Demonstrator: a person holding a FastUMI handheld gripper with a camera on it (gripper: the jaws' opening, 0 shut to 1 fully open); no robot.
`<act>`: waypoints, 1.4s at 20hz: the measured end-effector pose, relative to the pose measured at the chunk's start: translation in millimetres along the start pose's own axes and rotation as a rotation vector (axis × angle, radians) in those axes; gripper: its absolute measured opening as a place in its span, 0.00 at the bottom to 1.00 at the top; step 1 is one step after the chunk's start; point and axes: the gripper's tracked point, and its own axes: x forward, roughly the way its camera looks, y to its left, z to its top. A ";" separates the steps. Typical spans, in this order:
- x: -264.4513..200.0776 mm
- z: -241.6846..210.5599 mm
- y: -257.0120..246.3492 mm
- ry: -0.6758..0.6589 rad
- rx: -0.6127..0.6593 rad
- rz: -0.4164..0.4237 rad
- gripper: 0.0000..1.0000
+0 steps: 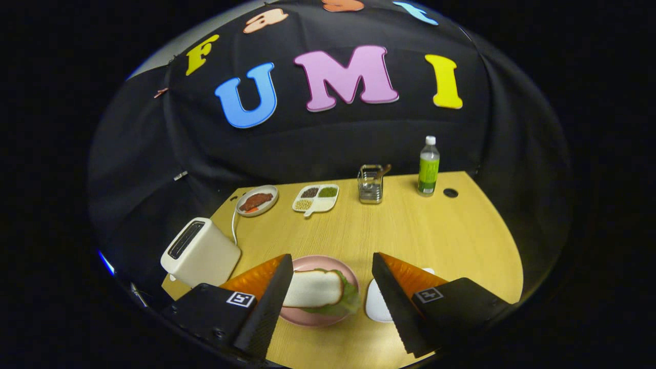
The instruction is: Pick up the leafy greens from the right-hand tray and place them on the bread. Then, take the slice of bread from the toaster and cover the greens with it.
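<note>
The gripper (332, 279) hangs with its jaws spread wide, gripping nothing, above the pink plate (302, 319). There a bread slice (313, 288) covers the leafy greens (346, 302), whose edges peek out, so the sandwich looks finished. Beside the plate sits the white tray (376, 307); further left, the toaster (200, 252).

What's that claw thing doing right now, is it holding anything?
Gripper: open, holding nothing; its fingers are spread above the round pink plate with the white bread slice over leafy greens.
</note>
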 end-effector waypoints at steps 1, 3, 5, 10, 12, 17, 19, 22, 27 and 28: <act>-15.7 11.5 -0.2 -0.042 -0.019 0.000 0.97; -47.1 32.4 -2.1 -0.119 -0.074 -0.002 0.97; -77.8 55.8 -2.5 -0.199 -0.111 -0.004 0.97; -141.8 84.0 4.5 -0.312 -0.160 0.013 0.97; -157.5 86.5 10.9 -0.336 -0.193 0.017 0.98; -184.6 93.2 13.0 -0.370 -0.277 0.008 0.96; -187.5 95.0 4.3 -0.374 -0.297 -0.017 0.96; -190.9 93.5 -6.7 -0.366 -0.302 -0.047 0.96; -200.2 92.0 -31.8 -0.372 -0.290 -0.088 0.96; -199.2 91.1 -36.0 -0.372 -0.290 -0.091 0.96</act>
